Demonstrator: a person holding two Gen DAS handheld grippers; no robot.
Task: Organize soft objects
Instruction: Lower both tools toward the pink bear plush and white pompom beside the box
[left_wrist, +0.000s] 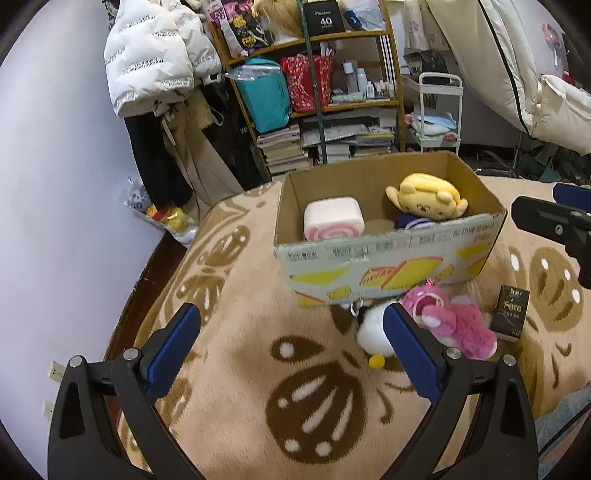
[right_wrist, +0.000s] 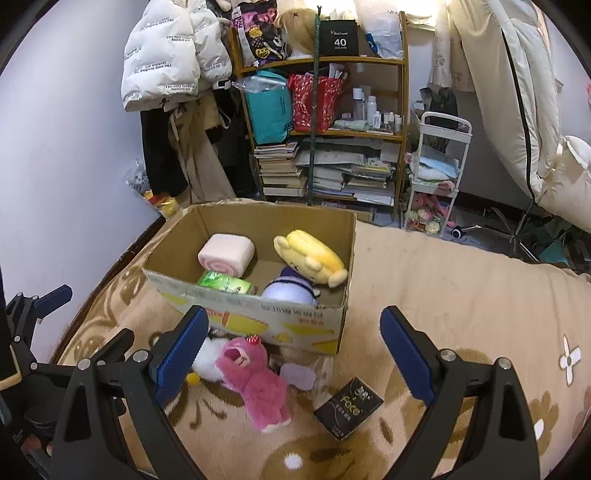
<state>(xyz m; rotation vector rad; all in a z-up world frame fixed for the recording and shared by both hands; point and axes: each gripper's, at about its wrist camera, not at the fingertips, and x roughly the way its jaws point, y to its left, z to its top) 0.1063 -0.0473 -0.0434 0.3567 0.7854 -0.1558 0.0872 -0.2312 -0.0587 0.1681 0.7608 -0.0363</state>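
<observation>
Tongs in both my hands stand with jaws apart and empty: right tongs (right_wrist: 291, 354), left tongs (left_wrist: 291, 343). Just ahead of my right tongs, toward the left jaw, the pink bear (right_wrist: 255, 384) lies on the blanket (right_wrist: 461, 295), long axis running from its head by the box (right_wrist: 258, 317) back toward me and slightly right. A white toy (right_wrist: 207, 360) touches its left side; a black packet (right_wrist: 349, 406) lies near on the right. From my left tongs the bear (left_wrist: 450, 321) sits beyond the right jaw, so I judge my right hand the nearer.
</observation>
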